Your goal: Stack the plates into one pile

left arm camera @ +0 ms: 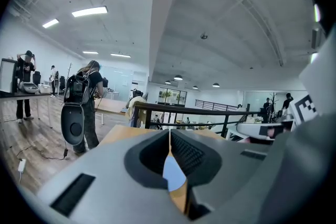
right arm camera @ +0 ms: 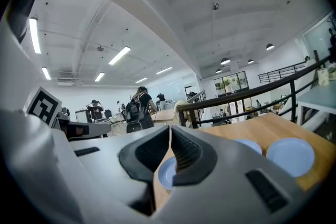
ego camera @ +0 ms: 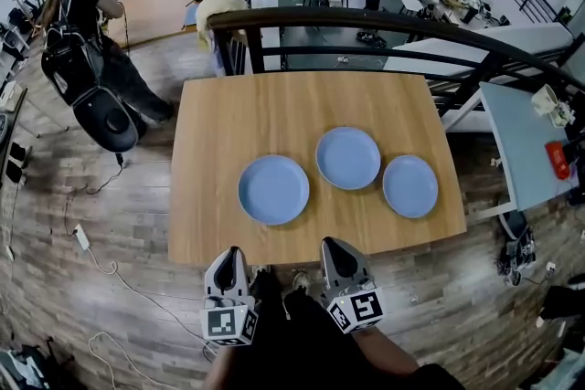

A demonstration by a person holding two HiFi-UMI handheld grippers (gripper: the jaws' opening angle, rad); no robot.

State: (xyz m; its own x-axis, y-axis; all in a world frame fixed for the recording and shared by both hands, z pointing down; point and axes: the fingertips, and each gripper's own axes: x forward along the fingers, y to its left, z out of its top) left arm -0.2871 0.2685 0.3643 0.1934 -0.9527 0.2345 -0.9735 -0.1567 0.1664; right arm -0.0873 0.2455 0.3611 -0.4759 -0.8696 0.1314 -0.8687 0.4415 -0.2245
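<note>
Three light blue plates lie apart on the wooden table (ego camera: 219,123): a left plate (ego camera: 273,189), a middle plate (ego camera: 347,157) farther back, and a smaller right plate (ego camera: 409,185). My left gripper (ego camera: 230,254) and right gripper (ego camera: 335,246) hover side by side just off the table's near edge, both shut and empty. In the left gripper view the closed left gripper (left arm camera: 169,134) frames a sliver of the left plate (left arm camera: 173,176). In the right gripper view the shut right gripper (right arm camera: 170,129) shows the left plate (right arm camera: 166,173) behind it, with the right plate (right arm camera: 290,156) at the right.
A dark railing (ego camera: 384,27) runs behind the table's far edge. A person with a black backpack (ego camera: 87,59) stands on the floor at the left. Cables (ego camera: 91,251) trail over the wooden floor. A white side table (ego camera: 521,142) stands at the right.
</note>
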